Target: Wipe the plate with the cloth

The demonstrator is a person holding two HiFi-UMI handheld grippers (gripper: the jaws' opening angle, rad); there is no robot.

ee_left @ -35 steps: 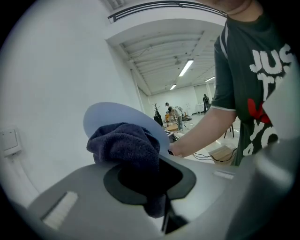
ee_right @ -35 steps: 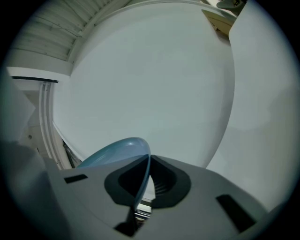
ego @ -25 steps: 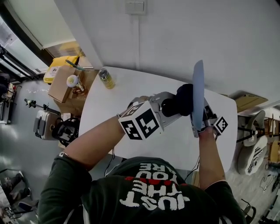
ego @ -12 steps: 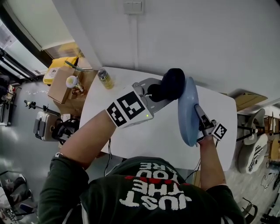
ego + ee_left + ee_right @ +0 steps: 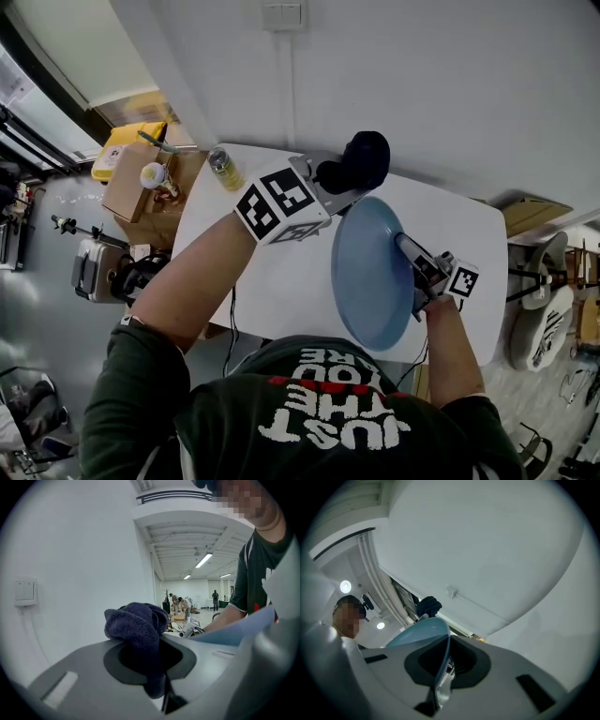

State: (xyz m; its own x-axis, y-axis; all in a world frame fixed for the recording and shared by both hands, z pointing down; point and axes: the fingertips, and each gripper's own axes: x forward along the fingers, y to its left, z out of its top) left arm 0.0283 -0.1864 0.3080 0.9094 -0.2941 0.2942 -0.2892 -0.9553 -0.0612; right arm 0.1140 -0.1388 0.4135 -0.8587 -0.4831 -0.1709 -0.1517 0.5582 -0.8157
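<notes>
Plate [image 5: 370,272] is light blue and round. It is held up in the air over the white tabletop [image 5: 291,292], tipped so its face looks up at the head camera. The right gripper [image 5: 412,267] pinches the plate's rim on the right side, with its jaws pressed tight on the thin edge. The left gripper [image 5: 336,186] is squeezed on a dark blue cloth [image 5: 364,157]. The cloth is bunched in a ball just past the top edge of the plate, and I cannot tell if the two touch. On the far left corner of the tabletop stands a small can [image 5: 225,167]. Next to the tabletop are a brown cardboard box [image 5: 131,187] and a yellow box [image 5: 127,142]. The floor [image 5: 47,309] is grey. Behind the tabletop is a plain white wall [image 5: 441,84] with a light switch [image 5: 289,14]. Long ceiling lights [image 5: 205,560] glow far down the room in the left gripper view.
</notes>
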